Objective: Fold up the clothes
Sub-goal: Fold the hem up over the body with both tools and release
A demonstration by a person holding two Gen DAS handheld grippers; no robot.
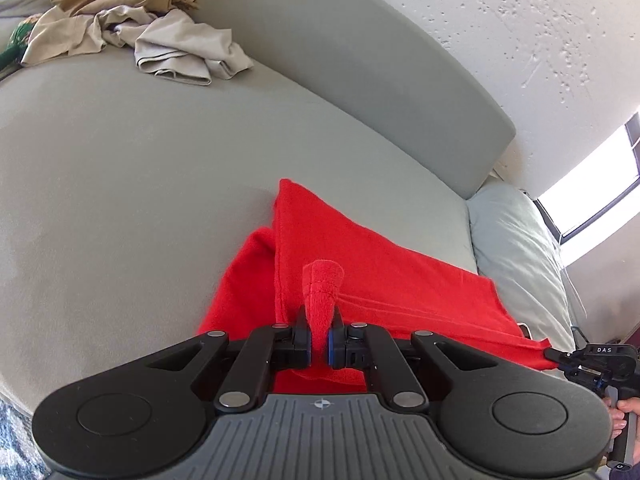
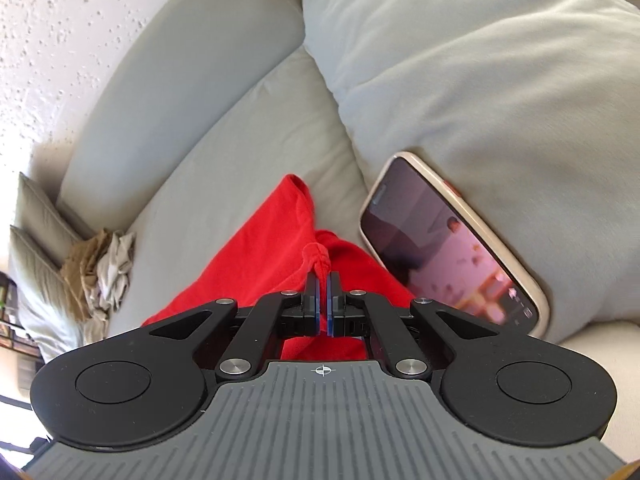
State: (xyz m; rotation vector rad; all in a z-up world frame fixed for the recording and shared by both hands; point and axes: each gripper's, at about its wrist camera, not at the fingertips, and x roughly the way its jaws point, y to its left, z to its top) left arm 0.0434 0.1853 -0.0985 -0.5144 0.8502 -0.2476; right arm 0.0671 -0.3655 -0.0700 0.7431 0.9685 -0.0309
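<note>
A red garment (image 1: 360, 264) lies partly folded on the grey sofa seat (image 1: 120, 200). My left gripper (image 1: 319, 320) is shut on a bunched corner of it, which sticks up between the pads. In the same view, at the far right, my right gripper (image 1: 554, 356) pinches the garment's other corner, and the edge is stretched between the two. In the right wrist view my right gripper (image 2: 322, 280) is shut on a bunched bit of the red garment (image 2: 276, 240), with the cloth trailing off to the left.
A heap of beige and tan clothes (image 1: 132, 28) lies at the far end of the seat, by the backrest (image 1: 360, 60). A phone (image 2: 452, 244) with its screen lit leans on a large grey cushion (image 2: 480, 60). A person's hand (image 1: 624, 420) holds the right gripper's handle.
</note>
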